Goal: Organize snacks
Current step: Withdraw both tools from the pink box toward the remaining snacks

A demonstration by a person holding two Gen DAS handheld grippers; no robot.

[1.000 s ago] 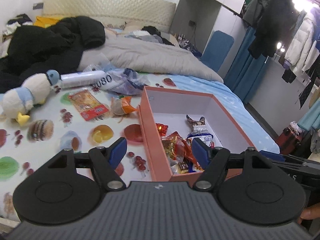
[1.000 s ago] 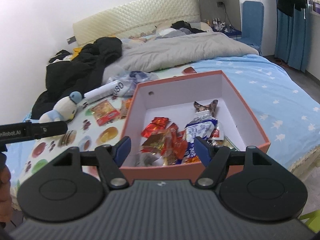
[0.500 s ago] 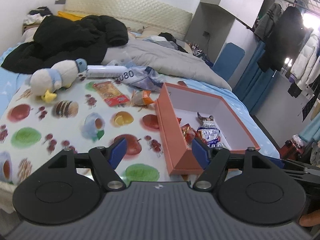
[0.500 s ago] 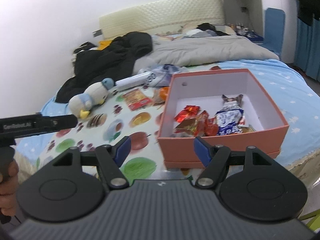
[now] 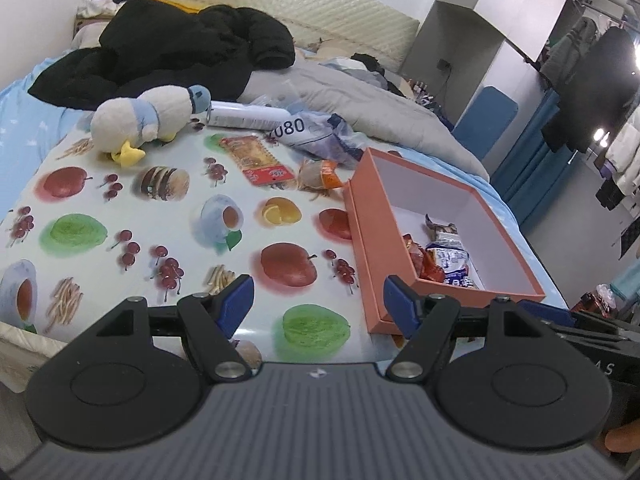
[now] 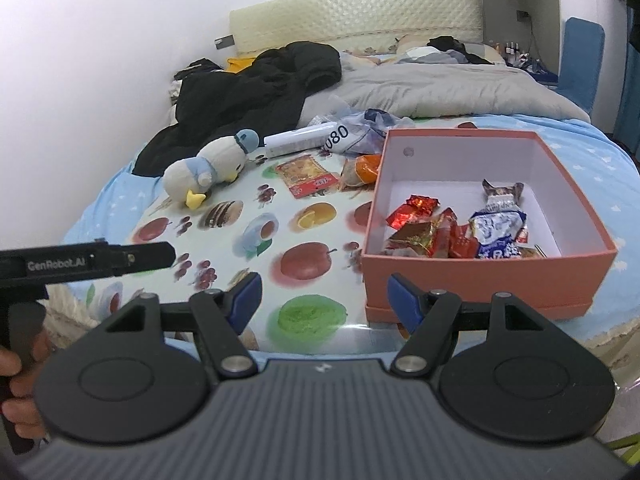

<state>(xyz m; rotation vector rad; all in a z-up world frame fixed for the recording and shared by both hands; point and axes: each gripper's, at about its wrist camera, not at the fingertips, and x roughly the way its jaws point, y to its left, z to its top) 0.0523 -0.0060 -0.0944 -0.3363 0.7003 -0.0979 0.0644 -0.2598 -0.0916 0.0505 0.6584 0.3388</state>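
Note:
An orange box (image 5: 372, 256) (image 6: 480, 276) sits on the fruit-print mat at the bed's near right, holding several wrapped snacks (image 6: 460, 228) (image 5: 440, 260). A flat red snack packet (image 5: 260, 158) (image 6: 306, 174) and an orange-and-tan wrapped snack (image 5: 320, 172) (image 6: 360, 170) lie on the mat beyond the box's left side. My left gripper (image 5: 318, 304) is open and empty, held back over the mat's near edge. My right gripper (image 6: 324, 296) is open and empty, just in front of the box's near left corner.
A plush penguin (image 5: 148, 116) (image 6: 212, 164), a white tube (image 5: 248, 118) and a crumpled plastic bag (image 5: 320, 134) lie at the mat's far side. A black jacket (image 5: 180, 48) and grey duvet (image 6: 440, 88) cover the bed behind. The left gripper's body (image 6: 80, 262) shows at the right view's left.
Both grippers have pulled back from the box and away from the bed, so more of the mat shows. Both stay open and empty. The box's contents look unchanged.

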